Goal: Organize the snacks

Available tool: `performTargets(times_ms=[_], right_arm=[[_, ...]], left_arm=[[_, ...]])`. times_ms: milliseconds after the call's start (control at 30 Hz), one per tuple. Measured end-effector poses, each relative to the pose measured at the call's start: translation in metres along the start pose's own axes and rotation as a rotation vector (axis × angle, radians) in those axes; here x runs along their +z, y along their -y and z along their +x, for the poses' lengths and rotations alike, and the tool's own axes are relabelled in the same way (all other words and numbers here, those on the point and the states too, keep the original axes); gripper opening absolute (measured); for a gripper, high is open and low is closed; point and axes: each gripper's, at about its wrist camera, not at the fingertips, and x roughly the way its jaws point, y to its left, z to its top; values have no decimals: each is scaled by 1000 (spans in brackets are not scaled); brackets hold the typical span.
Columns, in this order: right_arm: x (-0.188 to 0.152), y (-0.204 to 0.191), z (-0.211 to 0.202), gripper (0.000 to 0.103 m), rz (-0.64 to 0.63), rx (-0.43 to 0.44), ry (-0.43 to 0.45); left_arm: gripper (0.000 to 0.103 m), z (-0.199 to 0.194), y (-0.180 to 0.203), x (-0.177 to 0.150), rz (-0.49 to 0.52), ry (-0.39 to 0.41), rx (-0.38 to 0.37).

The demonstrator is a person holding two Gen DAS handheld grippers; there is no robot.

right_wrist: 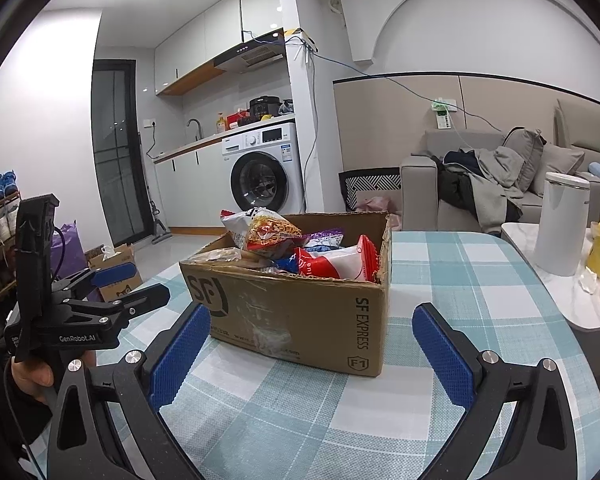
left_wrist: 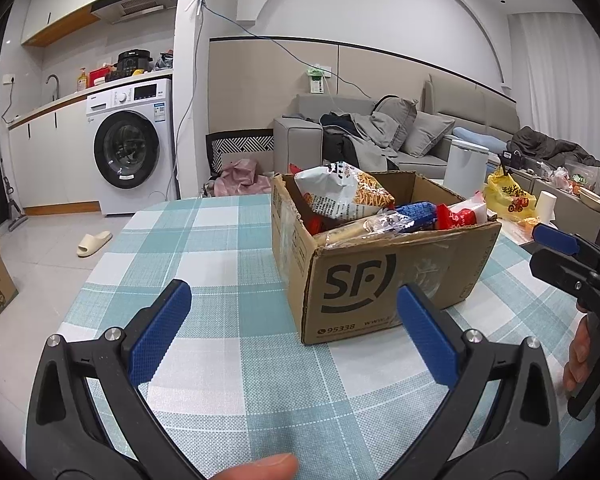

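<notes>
1. Left wrist view: left tool (left_wrist: 294, 332) spread apart, empty; snack-filled cardboard box (left_wrist: 380, 276) far right on checked worktop (left_wrist: 204, 240); washing machine (left_wrist: 132, 148) beyond.
2. Right wrist view: right tool (right_wrist: 312, 344) spread apart, empty; box directly ahead; white canister (right_wrist: 560, 224) far right.

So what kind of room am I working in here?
Most likely a small apartment, kitchen and living area in one: a washing machine under the counter, a grey sofa, and the snack box on a checked table.
</notes>
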Motion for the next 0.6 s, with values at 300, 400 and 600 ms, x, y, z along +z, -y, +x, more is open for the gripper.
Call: performTargets(times_ms=[300,400,600], right_arm=[[0,-1,-1,103,-1,3,-3],[0,-1,0,103,0,4,-4],[0,-1,-1,103,0,4,-3]], left_arm=[[102,0,0,0,2,1,-1],[103,0,0,0,0,0,0],[102,0,1,0,1,1,0]])
